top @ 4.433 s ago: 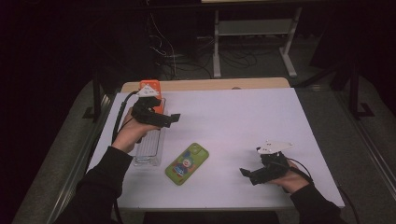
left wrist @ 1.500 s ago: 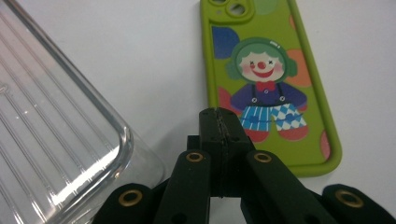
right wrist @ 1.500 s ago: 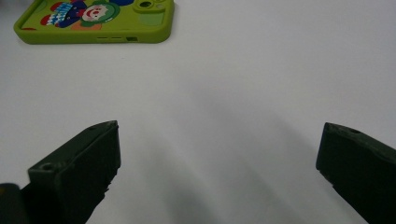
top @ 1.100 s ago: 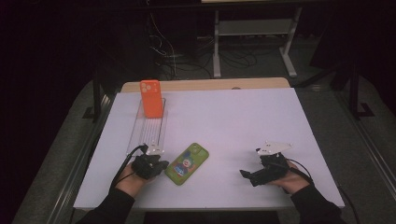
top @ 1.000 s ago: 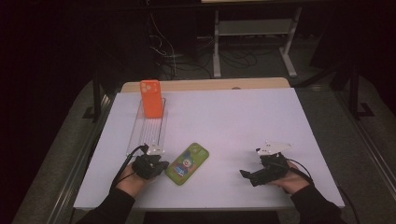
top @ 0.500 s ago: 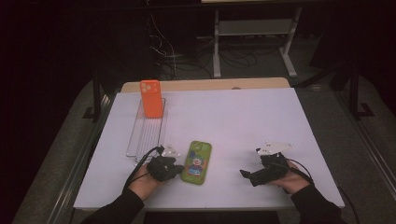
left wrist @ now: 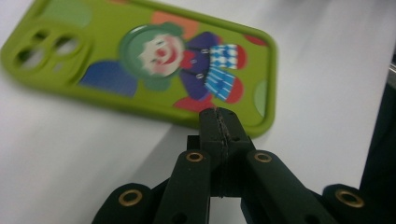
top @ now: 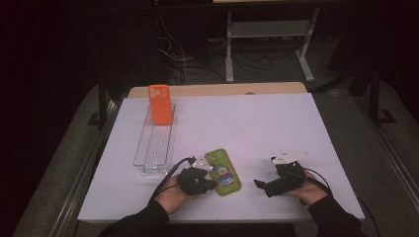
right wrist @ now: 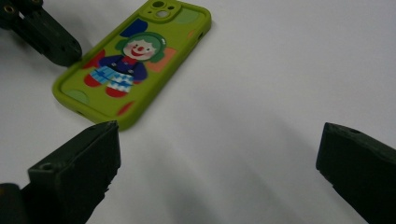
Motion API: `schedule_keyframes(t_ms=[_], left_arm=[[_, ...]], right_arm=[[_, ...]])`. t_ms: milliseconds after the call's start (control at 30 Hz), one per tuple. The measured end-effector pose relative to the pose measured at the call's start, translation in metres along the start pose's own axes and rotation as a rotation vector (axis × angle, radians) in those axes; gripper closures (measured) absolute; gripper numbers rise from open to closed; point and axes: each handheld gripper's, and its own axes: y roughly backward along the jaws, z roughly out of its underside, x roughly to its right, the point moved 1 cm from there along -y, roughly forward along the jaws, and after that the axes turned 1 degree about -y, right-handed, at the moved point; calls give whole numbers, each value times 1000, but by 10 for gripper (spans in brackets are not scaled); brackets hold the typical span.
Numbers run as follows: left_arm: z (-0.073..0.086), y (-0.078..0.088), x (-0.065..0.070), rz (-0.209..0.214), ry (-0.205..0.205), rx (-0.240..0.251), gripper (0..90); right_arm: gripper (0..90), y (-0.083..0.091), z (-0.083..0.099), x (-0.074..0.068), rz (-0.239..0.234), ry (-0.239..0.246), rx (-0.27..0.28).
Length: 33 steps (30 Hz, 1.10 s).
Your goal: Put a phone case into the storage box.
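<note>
green phone case (top: 223, 172): flat on the white table (top: 276, 128), clown picture up, no readable writing
left gripper (left wrist: 218, 122): jaws pressed together, tip at the case's long edge
right gripper (right wrist: 217, 172): jaws spread, nothing between, well right of case

This looks like a lab or recording room set up for handling trials. A bench (top: 276, 123) under a plain white sheet is lit brightly while everything around it lies dark, and behind the bench loose cables (top: 180, 54) trail over the floor beside a bare metal stand (top: 267, 37). A person at the bench's near edge works with a cabled hand-held gripper (top: 210, 186) in each hand.
</note>
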Motion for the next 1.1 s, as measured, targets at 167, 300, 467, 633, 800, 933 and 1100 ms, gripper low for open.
schedule_keyframes(t_ms=[167,300,467,633,800,933,1100], left_arm=[[-16,-14,8,14,-72,-13,897],[-21,-21,9,19,-65,8,897],[-20,-16,5,23,-108,-5,850],[-20,-3,-1,53,-88,44,671],[-16,17,-12,57,-83,87,522],[-10,34,-26,68,-88,110,379],[-7,42,-32,73,-95,116,208]], right_arm=[[0,1,0,0,-2,1,0],[0,1,0,0,-2,-3,1],[0,2,0,1,-1,9,9],[0,1,1,1,2,5,7],[0,1,1,0,3,-1,4],[0,1,1,1,9,-4,4],[0,0,1,2,13,-22,-7]])
